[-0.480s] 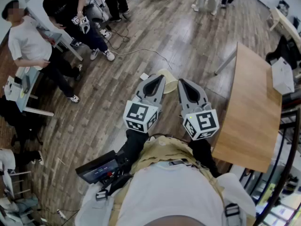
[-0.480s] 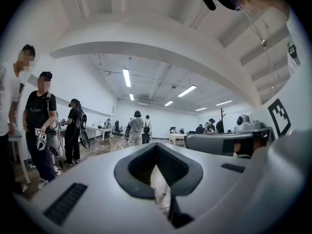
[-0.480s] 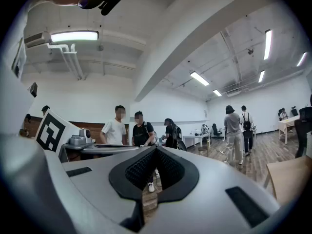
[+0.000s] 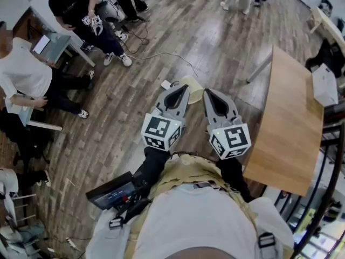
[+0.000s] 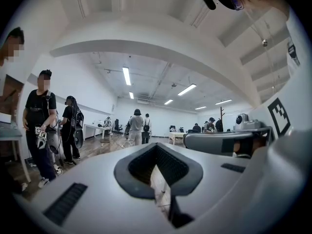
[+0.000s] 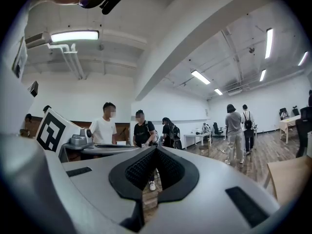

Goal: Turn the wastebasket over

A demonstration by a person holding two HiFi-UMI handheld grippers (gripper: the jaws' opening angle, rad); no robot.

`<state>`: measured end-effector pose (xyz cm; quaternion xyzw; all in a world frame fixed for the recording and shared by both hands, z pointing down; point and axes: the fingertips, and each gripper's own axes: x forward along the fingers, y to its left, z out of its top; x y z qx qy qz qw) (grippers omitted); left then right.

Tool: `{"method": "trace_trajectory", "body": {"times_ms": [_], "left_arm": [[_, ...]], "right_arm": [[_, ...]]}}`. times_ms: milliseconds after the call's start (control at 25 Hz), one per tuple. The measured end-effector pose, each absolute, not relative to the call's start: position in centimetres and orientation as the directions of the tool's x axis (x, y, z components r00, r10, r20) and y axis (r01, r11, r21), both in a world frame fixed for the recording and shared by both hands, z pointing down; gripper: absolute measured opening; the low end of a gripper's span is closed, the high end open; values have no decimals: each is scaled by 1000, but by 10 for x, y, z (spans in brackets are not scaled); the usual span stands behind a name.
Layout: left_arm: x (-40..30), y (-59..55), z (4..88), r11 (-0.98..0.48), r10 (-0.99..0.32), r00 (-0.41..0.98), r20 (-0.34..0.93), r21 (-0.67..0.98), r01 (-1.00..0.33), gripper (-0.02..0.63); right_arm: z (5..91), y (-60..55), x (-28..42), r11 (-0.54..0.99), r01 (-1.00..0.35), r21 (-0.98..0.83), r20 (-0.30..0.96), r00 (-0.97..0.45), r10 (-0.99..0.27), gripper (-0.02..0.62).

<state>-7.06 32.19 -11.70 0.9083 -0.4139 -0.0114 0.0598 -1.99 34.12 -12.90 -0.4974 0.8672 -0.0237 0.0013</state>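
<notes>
Right now you hold both grippers level in front of your chest, side by side, with their tips leaning slightly toward each other. Your left gripper [image 4: 184,88] has its jaws pressed together at the tips with nothing clamped. In the left gripper view only a thin slit of plank floor [image 4: 135,107] shows beneath the point where the pads meet. Your right gripper [image 4: 207,93] is the same: jaws fully together and empty, with a sliver of floor visible below the tips.

The wastebasket [image 4: 194,84], a pale cream round one, sits on the floor just past both sets of jaws. It lies in the gap between the two tips and is partly hidden behind them. The jaws are held above it and apart from it, and from this angle you cannot tell whether it stands upright or lies tipped.

Just left of the left jaws' tips, a small white object [image 4: 165,84] lies on the floor. To the right of the right jaws stands a wooden table [image 4: 285,128] carrying a white box [image 4: 323,86]. Well ahead and to the left of the left jaws, a person in black [image 4: 75,7] holds another marker-cube gripper [image 4: 92,25], and a person in a white shirt [image 4: 24,72] stands nearer to you. Far beyond the right jaws and to their right, the right gripper view shows two people [image 6: 235,123] standing with their backs turned.
</notes>
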Motion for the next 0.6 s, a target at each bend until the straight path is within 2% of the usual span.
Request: {"method": "trace_trajectory", "body": {"times_ms": [600], "left_arm": [[-78,334,-115,-642,-759,650,35,123,-757,0]], "right_arm": [[-127,352,-28,513,-857,-58,24,-514,-857,20]]}}
